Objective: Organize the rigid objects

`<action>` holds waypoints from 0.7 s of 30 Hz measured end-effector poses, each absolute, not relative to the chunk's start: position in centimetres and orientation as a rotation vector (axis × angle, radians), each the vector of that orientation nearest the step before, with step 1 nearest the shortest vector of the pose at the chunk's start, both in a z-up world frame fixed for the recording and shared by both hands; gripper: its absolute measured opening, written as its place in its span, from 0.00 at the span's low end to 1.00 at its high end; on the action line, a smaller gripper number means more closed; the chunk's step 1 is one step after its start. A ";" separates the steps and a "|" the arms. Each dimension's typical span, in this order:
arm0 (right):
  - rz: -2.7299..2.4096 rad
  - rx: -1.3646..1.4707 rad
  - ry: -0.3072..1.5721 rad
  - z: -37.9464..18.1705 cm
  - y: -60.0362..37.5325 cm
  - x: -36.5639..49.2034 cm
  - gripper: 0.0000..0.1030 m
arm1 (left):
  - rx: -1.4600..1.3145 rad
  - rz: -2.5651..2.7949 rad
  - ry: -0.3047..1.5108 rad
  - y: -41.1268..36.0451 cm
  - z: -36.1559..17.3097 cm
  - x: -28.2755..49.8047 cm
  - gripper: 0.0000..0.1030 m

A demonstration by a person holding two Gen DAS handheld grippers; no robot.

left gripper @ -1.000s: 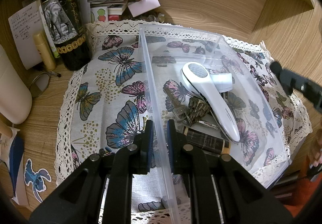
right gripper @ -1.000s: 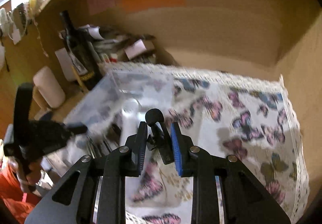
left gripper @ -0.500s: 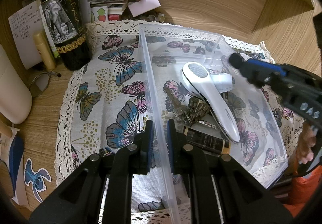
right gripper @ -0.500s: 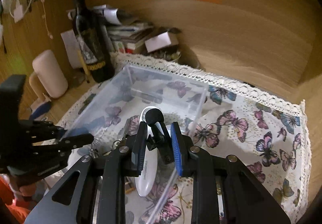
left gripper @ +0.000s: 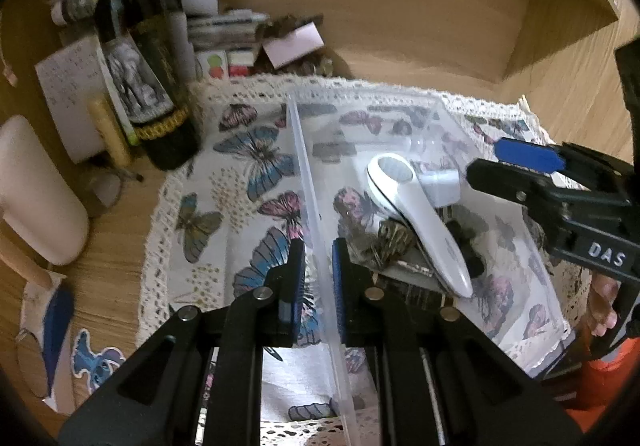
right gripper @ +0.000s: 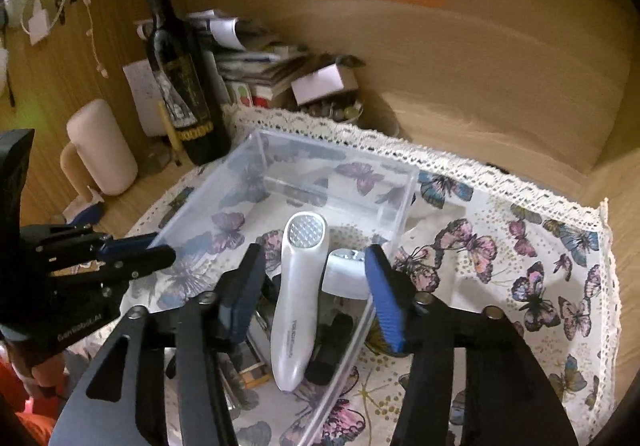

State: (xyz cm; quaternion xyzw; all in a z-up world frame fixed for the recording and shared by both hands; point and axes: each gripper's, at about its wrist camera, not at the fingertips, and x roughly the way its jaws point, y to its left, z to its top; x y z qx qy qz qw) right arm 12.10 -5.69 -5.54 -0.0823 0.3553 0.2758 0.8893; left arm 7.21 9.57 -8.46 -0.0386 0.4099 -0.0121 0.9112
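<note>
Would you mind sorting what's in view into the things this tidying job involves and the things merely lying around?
Job:
clear plastic box
white handheld device
keys
left gripper clamped on the box wall
right gripper open above the box

Lying about:
wine bottle
stacked papers
butterfly cloth

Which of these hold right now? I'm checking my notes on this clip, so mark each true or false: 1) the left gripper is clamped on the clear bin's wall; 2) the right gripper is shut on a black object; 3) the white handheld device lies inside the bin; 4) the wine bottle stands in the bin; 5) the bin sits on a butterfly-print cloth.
1) True: the left gripper pinches the long wall of the clear bin.
2) False: the right gripper is open and holds nothing.
3) True: the white handheld device lies in the bin.
4) False: the wine bottle stands outside it, beside the cloth.
5) True: the butterfly-print cloth lies under the bin.
</note>
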 end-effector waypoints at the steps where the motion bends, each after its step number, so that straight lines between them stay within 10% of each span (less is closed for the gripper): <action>1: 0.569 -0.170 0.724 -5.2 -5.9 11.8 0.50 | -0.078 -0.022 0.834 9.6 -8.0 7.1 0.21; 17: 0.464 -0.098 0.464 -0.2 -11.8 5.2 1.00 | 0.041 -0.048 0.466 4.5 -0.8 1.7 0.87; 21: 0.434 -0.081 0.424 0.2 -13.3 3.9 1.00 | 0.017 -0.057 0.401 3.7 0.0 0.6 0.95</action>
